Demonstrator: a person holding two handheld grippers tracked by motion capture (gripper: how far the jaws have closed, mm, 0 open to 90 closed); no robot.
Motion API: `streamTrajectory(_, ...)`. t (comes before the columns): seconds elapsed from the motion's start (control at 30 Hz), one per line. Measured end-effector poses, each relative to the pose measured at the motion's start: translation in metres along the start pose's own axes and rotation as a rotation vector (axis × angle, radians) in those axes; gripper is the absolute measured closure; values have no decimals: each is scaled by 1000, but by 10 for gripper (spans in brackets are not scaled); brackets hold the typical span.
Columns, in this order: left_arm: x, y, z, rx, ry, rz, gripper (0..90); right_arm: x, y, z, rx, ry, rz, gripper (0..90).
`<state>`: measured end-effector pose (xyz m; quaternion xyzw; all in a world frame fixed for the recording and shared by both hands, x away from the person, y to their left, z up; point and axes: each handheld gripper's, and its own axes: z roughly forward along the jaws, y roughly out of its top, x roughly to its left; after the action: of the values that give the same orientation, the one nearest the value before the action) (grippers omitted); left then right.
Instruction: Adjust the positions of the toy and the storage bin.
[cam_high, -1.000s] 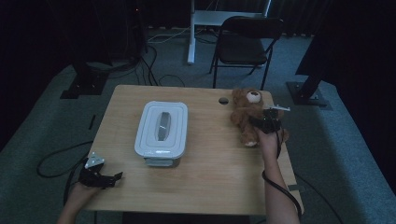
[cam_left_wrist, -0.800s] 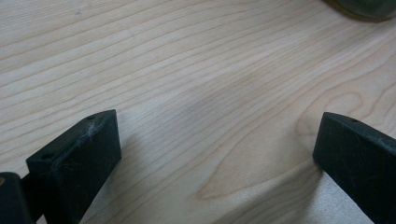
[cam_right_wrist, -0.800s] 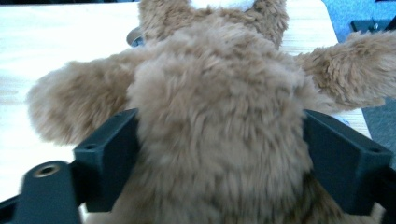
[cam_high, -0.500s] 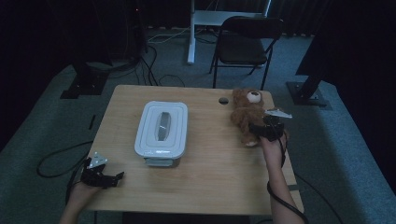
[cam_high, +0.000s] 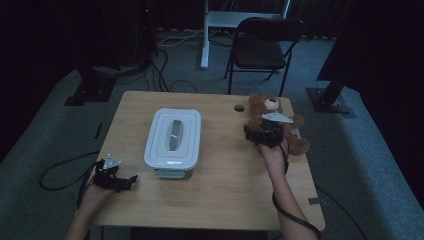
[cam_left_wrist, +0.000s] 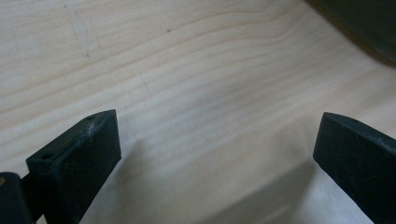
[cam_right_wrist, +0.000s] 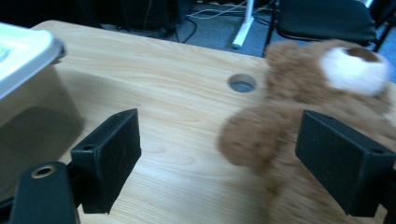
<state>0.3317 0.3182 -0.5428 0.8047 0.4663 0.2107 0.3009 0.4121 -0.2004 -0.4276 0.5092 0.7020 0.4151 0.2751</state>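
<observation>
At the counter's near left corner: left tongs (cam_high: 131, 179) wide open over bare wood, holding nothing | mid-counter (cam_high: 220, 200): white lidded box (cam_high: 173, 136) | right side: right tongs (cam_right_wrist: 219, 168), having just opened, gape empty beside the teddy bear (cam_high: 272, 112) at the far right corner.

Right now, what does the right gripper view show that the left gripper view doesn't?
Right gripper view alone: the brown teddy bear blurred in front of its open jaws, a corner of the lidded plastic container, the round cable hole in the tabletop, and the black folding chair beyond the table. Left gripper view alone: a dark strip of floor past the table edge. Both: the light wooden tabletop and a pair of black jaws standing wide apart with nothing pressed between them.
</observation>
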Motion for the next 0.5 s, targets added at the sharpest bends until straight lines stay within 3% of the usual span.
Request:
streamTrajectory(0.17,2,12,9,1,15,0,14,28,-4,20,29,56,-30,136)
streamTrajectory(0.33,6,26,14,-23,-23,-19,13,55,-15,48,69,79,-52,136)
streamTrajectory(0.5,8,40,21,-31,-1,-20,13,77,-25,77,107,99,-33,136)
